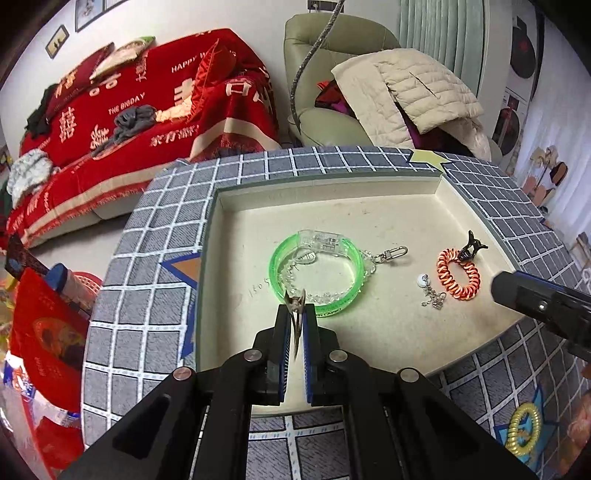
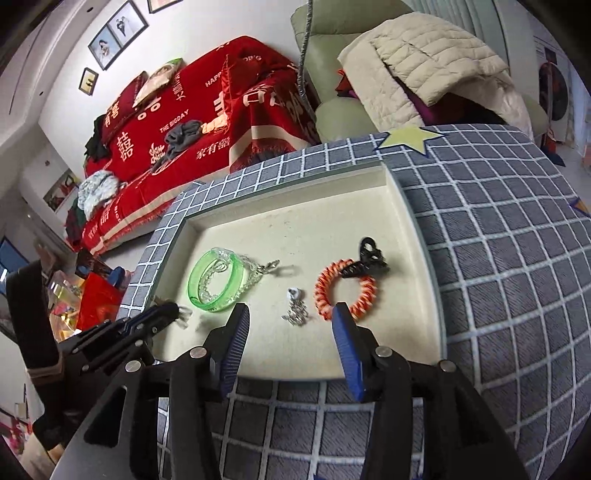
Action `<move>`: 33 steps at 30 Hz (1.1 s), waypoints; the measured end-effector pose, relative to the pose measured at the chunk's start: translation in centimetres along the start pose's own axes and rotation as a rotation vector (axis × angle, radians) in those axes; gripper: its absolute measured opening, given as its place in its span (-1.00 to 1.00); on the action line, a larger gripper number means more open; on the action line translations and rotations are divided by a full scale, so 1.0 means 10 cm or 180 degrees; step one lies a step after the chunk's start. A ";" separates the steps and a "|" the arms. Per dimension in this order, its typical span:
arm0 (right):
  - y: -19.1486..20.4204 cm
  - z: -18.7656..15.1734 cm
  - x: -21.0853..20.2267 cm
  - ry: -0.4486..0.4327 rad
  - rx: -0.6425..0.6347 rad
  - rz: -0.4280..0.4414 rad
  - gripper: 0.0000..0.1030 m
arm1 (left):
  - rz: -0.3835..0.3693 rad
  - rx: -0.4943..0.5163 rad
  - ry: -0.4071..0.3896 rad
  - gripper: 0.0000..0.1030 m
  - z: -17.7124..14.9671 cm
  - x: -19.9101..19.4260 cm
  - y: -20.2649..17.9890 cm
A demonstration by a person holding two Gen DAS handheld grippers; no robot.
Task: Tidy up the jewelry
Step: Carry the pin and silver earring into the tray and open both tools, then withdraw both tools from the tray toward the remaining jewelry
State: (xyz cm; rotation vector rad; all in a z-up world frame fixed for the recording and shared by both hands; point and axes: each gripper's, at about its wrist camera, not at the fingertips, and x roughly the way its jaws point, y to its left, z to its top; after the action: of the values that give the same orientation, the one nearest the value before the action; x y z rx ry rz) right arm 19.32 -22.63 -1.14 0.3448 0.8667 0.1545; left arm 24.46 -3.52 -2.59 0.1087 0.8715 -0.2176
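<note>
I am working in a home living room. A sofa (image 1: 122, 122) under a red throw printed with Chinese characters and "HAPPY" and "THE BIGDAY" stands against the wall, with cushions and loose clothing on it. A pale green armchair (image 1: 325, 74) beside it carries a quilted cream jacket (image 1: 417, 92). Framed photographs (image 2: 118, 33) hang above the sofa. A grey checked cloth (image 2: 498, 258) covers the work surface.
</note>
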 end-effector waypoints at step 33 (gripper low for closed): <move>0.08 -0.46 -0.66 -0.0278 -0.0050 0.0174 1.00 | 0.0015 -0.0245 -0.0288 1.00 -0.58 -0.73 0.35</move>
State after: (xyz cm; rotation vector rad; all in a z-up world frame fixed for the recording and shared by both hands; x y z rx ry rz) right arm 11.54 -22.56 1.15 0.3583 0.7699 0.1954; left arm 16.37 1.99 -0.68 0.0288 0.7884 -0.1830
